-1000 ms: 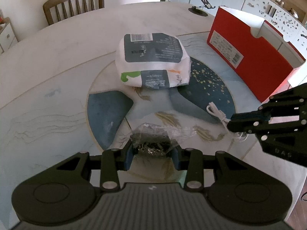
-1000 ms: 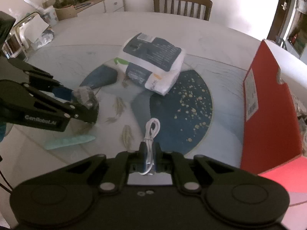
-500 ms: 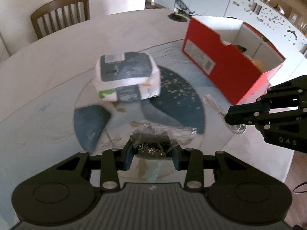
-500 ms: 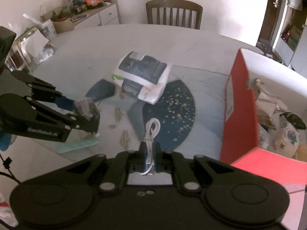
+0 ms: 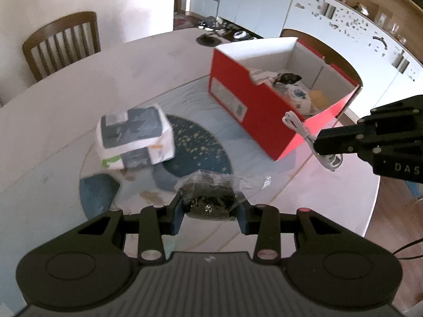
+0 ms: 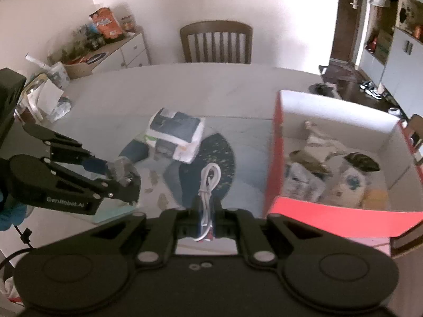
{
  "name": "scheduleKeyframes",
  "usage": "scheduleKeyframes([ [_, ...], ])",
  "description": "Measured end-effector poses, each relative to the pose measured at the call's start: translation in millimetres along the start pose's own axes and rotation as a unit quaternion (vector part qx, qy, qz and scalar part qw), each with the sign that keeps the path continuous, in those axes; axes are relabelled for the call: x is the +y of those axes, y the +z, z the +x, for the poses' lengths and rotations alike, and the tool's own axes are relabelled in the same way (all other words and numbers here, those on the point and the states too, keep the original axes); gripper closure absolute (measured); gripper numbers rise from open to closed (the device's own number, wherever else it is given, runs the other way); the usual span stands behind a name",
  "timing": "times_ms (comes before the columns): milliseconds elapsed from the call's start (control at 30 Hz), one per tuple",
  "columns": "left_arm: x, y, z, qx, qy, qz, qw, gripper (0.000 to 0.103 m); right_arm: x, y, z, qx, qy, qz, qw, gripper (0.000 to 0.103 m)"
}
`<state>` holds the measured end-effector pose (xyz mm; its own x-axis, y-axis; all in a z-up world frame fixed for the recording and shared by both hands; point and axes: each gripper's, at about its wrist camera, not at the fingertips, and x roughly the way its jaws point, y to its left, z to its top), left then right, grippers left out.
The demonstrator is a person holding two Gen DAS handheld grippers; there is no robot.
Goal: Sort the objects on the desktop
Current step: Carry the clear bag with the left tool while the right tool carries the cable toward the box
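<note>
My left gripper [image 5: 210, 212] is shut on a clear plastic packet of dark bits [image 5: 208, 198], held above the round table [image 5: 66, 100]. My right gripper [image 6: 205, 220] is shut on a coiled white cable [image 6: 208, 182]; the cable [image 5: 298, 129] hangs from its fingers in the left wrist view too. An open red shoebox [image 5: 251, 113] stands at the right with several things inside; in the right wrist view the shoebox [image 6: 275, 163] lies just right of the cable. A white and grey wrapped pack [image 5: 134, 137] rests on the table's middle.
A wooden chair [image 5: 60, 42] stands behind the table. A pale green strip [image 6: 111, 212] lies near the table's front left edge. A cluttered sideboard [image 6: 105, 45] stands at the back left, white cabinets [image 5: 264, 5] at the back right.
Both grippers have risen with their loads and swung toward the red shoebox, whose open inside now shows. The wrapped pack has not moved.
</note>
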<state>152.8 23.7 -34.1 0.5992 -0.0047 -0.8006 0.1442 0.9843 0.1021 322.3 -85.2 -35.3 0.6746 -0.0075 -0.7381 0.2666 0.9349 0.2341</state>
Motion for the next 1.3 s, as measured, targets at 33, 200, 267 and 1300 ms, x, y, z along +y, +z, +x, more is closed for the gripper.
scheduleKeyframes([
  [33, -4, 3, -1, 0.000, -0.001, 0.004, 1.0000, 0.065, -3, 0, -5, -0.001, -0.003, 0.003, 1.000, 0.097],
  [200, -25, 18, -5, -0.003, -0.009, 0.024, 0.9997, 0.065, -18, -2, -23, -0.006, -0.015, 0.011, 1.000, 0.097],
  [267, -32, 23, -5, -0.004, -0.014, 0.029, 0.9995, 0.065, -25, -4, -30, -0.007, -0.021, 0.015, 1.000, 0.097],
  [1300, -134, 133, 47, 0.009, -0.017, 0.082, 0.9964, 0.064, -166, 11, -59, -0.002, -0.041, 0.046, 0.998, 0.097],
])
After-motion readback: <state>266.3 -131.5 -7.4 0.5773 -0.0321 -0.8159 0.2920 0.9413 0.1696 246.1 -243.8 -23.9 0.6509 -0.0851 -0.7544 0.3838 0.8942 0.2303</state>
